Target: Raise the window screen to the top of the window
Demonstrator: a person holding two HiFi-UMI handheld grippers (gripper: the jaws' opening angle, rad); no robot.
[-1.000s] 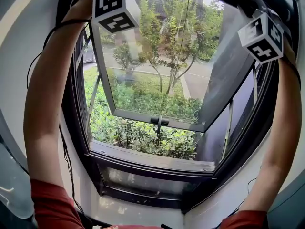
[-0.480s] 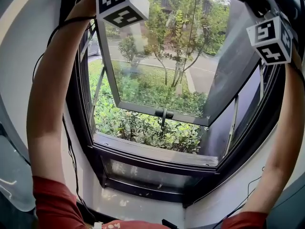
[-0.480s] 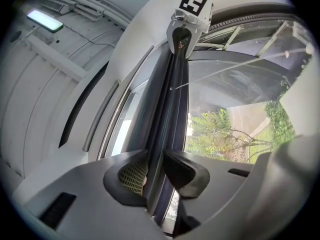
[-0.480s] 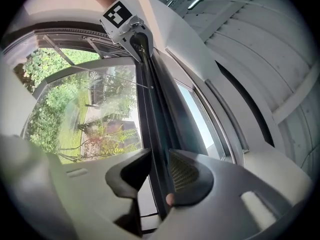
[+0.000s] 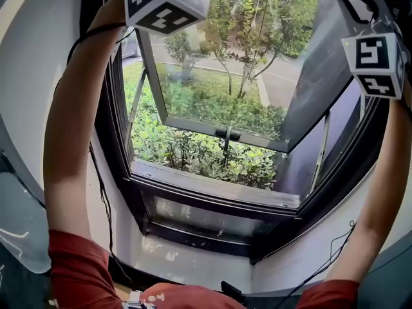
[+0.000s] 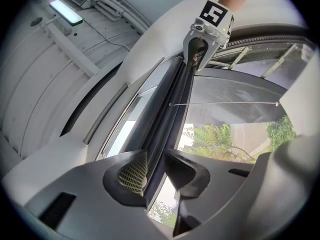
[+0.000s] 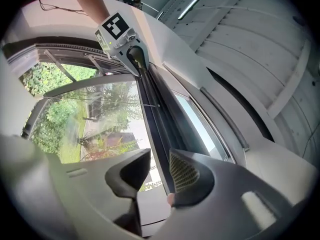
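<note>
The window screen's dark rail [image 6: 175, 99] lies along the top of the window frame. In the left gripper view it runs between the jaws of my left gripper [image 6: 155, 168], which have just been opening; the pads stand off it. It also passes between the jaws of my right gripper [image 7: 159, 168], likewise just opened, with daylight beside the rail. Each gripper view shows the other gripper at the rail's far end. The head view shows only the marker cubes, left [image 5: 164, 4] and right [image 5: 376, 60], on raised arms.
Below, the glass sash [image 5: 219, 63] is swung outward, its handle [image 5: 226, 134] at the bottom edge. The dark sill [image 5: 212, 188] and lower pane lie beneath. Cables hang along both arms. Shrubs and a path lie outside.
Both marker cubes have sunk a little against the window frame, the right one down and to the right. The head view has shifted, so the sill sits higher in the picture.
</note>
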